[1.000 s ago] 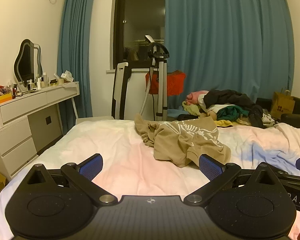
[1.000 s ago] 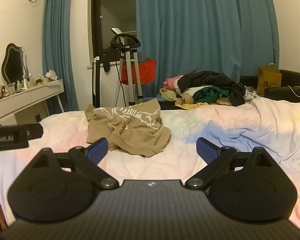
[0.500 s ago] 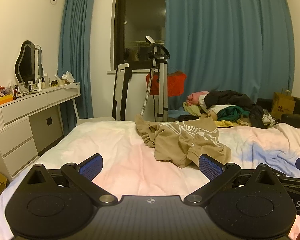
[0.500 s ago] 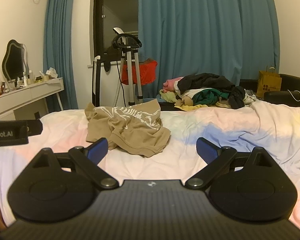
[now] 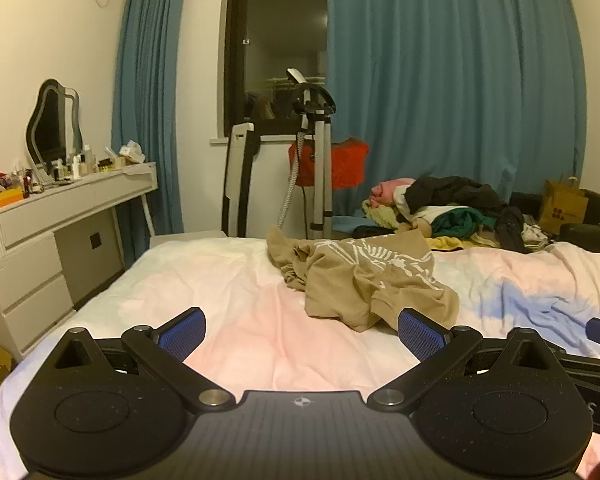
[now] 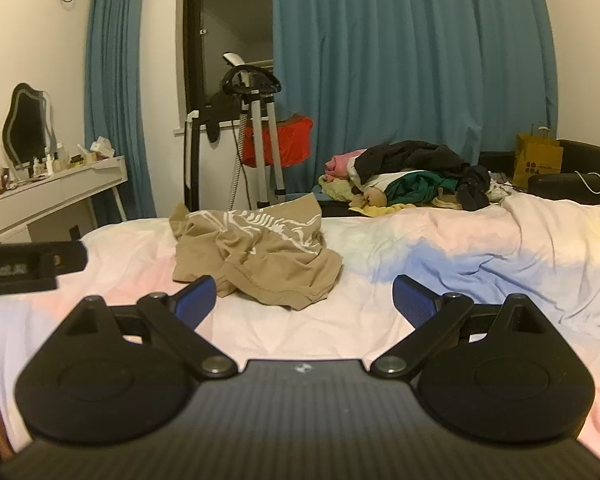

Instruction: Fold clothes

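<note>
A crumpled tan shirt [image 5: 364, 276] with a white skeleton print lies in a heap on the bed [image 5: 236, 280], also seen in the right wrist view as the tan shirt [image 6: 260, 252]. My left gripper [image 5: 300, 332] is open, its blue pads wide apart, hovering over the bedsheet short of the shirt. My right gripper [image 6: 304, 300] is open too, and its left pad overlaps the shirt's near edge in the image. Nothing is held by either. The left gripper's side shows at the left edge of the right wrist view.
A pile of mixed clothes [image 5: 448, 212] sits beyond the bed's far side. A garment steamer stand [image 5: 316, 168] and a red item stand by the blue curtains. A white dresser [image 5: 60, 232] with a mirror lines the left wall. A yellow paper bag [image 6: 538, 160] is at the right.
Both views have shifted slightly; the shirt sits a touch closer and lower in the right wrist view. Both grippers stay open and the shirt has not moved.
</note>
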